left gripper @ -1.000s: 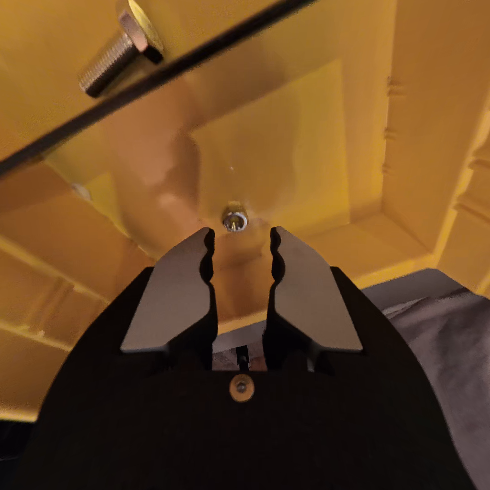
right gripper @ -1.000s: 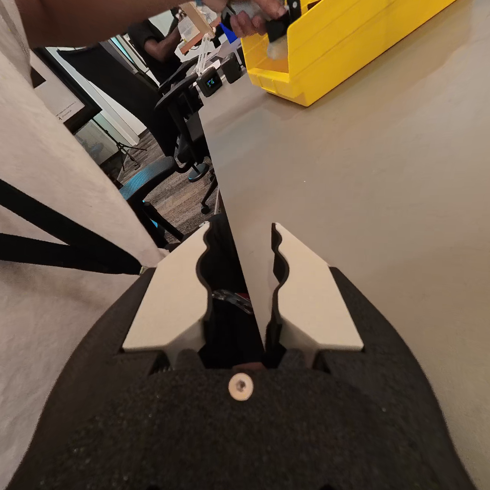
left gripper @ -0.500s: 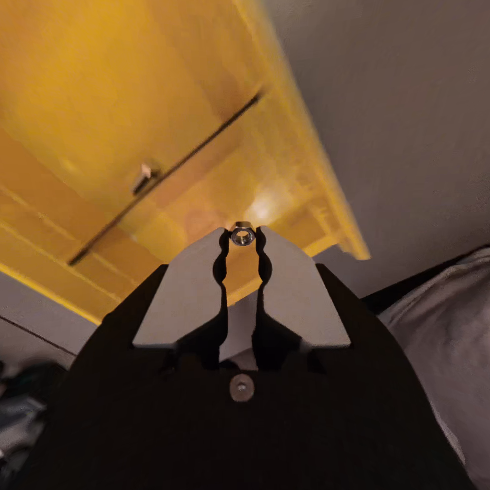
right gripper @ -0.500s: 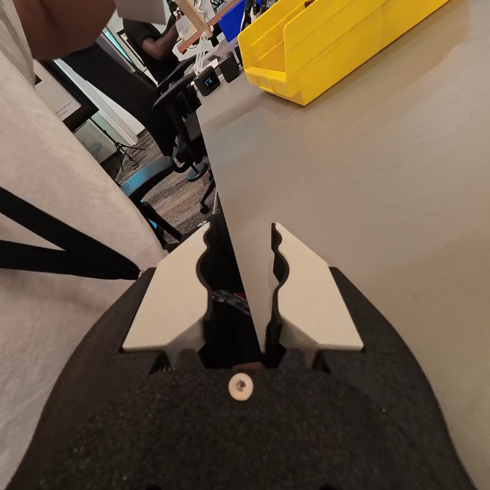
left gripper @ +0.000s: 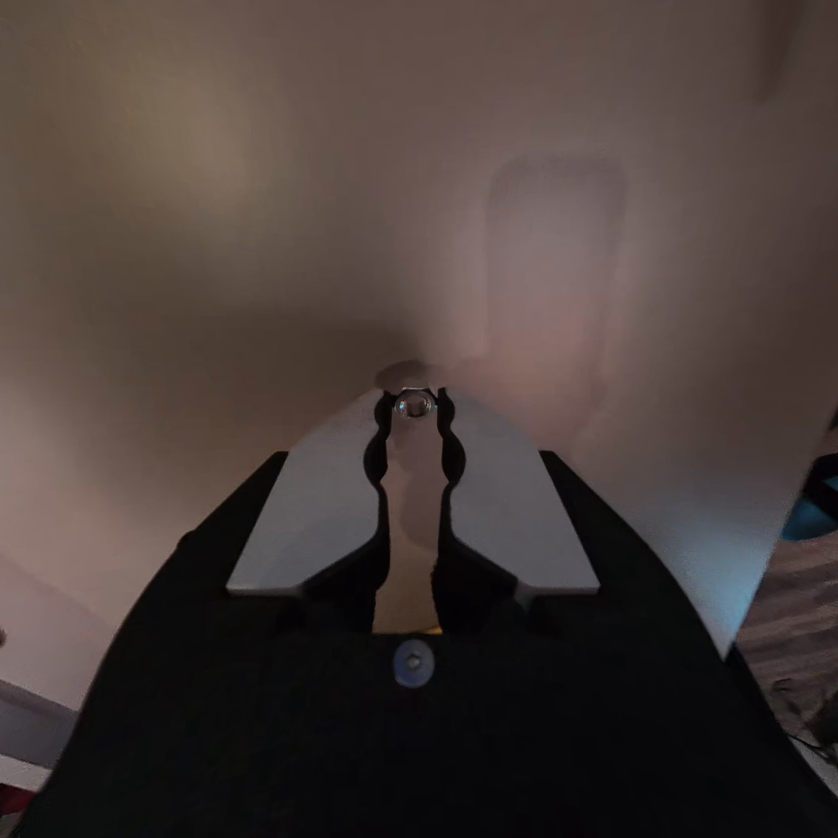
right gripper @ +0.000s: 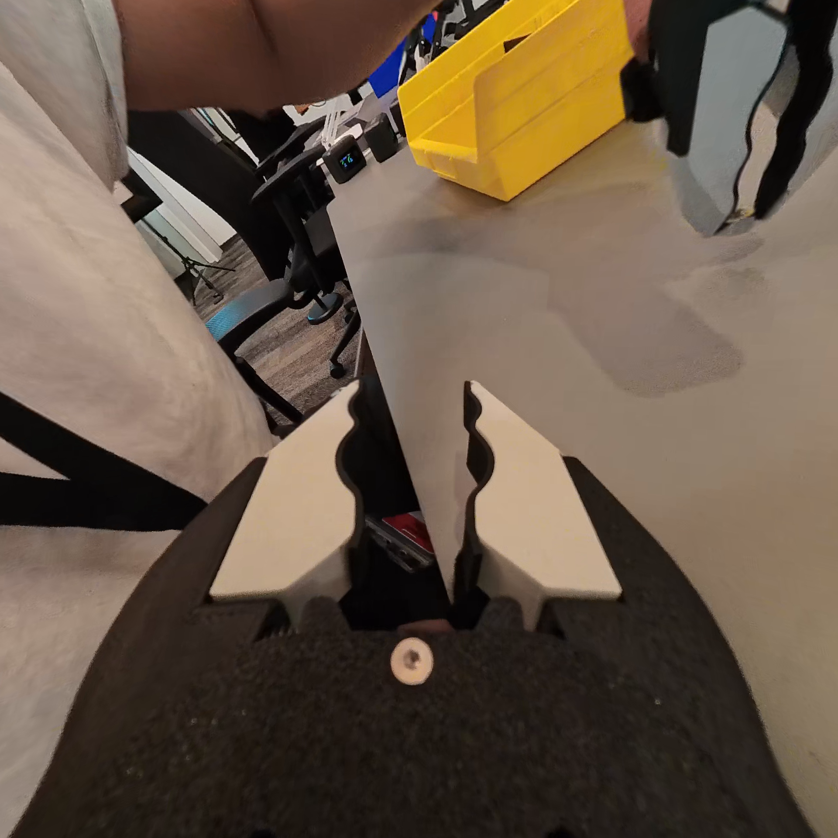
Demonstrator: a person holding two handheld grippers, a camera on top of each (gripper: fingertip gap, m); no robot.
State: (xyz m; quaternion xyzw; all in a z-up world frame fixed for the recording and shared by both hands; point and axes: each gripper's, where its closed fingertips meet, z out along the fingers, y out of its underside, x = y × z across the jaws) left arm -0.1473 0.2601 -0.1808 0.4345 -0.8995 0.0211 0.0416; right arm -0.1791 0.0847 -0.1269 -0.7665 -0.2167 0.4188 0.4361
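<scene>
My left gripper [left gripper: 412, 399] is shut on a small silver hex nut [left gripper: 411, 404] pinched at its fingertips, held just above the grey table [left gripper: 226, 226], where a small shadow lies under it. The left gripper also shows in the right wrist view [right gripper: 734, 213] at the upper right, tips down close to the table beside the yellow bin [right gripper: 521, 113]. My right gripper [right gripper: 412, 390] is open and empty, low over the table's near left edge [right gripper: 376, 362].
The yellow bin has a divider inside. A person's forearm [right gripper: 272, 50] and pale shirt [right gripper: 90, 317] fill the left of the right wrist view. Office chairs [right gripper: 281, 290] and a small black cube with a lit display [right gripper: 344, 159] lie beyond the table edge.
My left gripper closed on the nut inside the yellow bin, lifted it out and carried it over the bare table. My right gripper has stayed open and nearly still.
</scene>
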